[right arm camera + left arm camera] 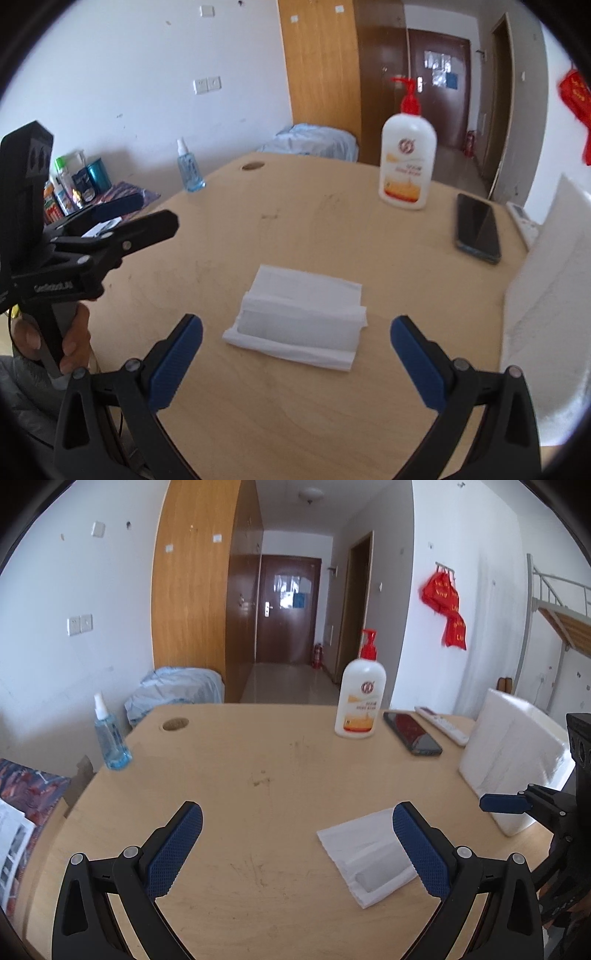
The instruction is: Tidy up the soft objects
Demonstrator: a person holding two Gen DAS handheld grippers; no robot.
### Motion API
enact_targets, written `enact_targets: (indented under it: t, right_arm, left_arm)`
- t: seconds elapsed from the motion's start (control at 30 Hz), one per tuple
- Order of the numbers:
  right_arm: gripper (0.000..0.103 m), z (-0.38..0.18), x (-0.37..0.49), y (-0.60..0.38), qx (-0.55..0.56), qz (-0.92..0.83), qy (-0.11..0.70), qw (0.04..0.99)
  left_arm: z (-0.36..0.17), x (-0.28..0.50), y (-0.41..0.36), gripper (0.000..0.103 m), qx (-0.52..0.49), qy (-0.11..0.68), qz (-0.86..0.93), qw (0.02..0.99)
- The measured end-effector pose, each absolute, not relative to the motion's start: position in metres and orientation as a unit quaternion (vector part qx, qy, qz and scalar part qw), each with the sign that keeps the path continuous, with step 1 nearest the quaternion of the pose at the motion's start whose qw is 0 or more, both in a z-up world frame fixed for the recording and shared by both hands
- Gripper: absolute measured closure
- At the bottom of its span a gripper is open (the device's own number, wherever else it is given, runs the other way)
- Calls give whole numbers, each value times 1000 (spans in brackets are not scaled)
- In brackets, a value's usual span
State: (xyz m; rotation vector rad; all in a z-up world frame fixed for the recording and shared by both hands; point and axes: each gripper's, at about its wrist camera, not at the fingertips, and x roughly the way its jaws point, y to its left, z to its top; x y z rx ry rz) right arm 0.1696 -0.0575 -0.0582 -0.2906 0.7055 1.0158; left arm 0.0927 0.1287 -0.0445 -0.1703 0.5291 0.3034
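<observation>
A folded white tissue (pixel 299 325) lies flat on the light wooden table (pixel 295 229), one end rolled over. My right gripper (pixel 295 354) is open and empty, just short of the tissue, which lies between its fingers. In the left wrist view the tissue (pixel 364 853) lies partly behind the right finger of my left gripper (pixel 297 843), which is open and empty above the table. A tall white tissue pack (pixel 509 753) stands at the table's right edge; the right gripper's blue fingertip (pixel 504 804) shows in front of it.
A white pump bottle with a red top (pixel 406 162) stands at the back. A black phone (pixel 476 229) and a white remote (pixel 443 725) lie to its right. A blue spray bottle (pixel 188 170) stands back left near a cable hole (pixel 253 165).
</observation>
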Motion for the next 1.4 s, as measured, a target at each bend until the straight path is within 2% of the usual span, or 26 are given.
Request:
enact_targets:
  t: [0.63, 0.87, 1.27, 1.33, 1.4]
  right_arm:
    - [1, -98, 189, -14, -210, 508, 394, 737]
    - [12, -109, 200, -8, -239, 498, 409, 727]
    - [13, -111, 189, -3, -311, 499, 390, 708]
    - [18, -114, 192, -1, -308, 500, 399, 704]
    - [31, -114, 193, -4, -302, 497, 403, 707]
  left_arm:
    - [-72, 135, 169, 0, -162, 303, 91, 935]
    - [-77, 139, 171, 0, -176, 313, 81, 930]
    - [-75, 136, 169, 0, -164, 307, 78, 934]
    - [-75, 135, 169, 0, -165, 304, 80, 935]
    - [-74, 134, 170, 0, -166, 303, 82, 935]
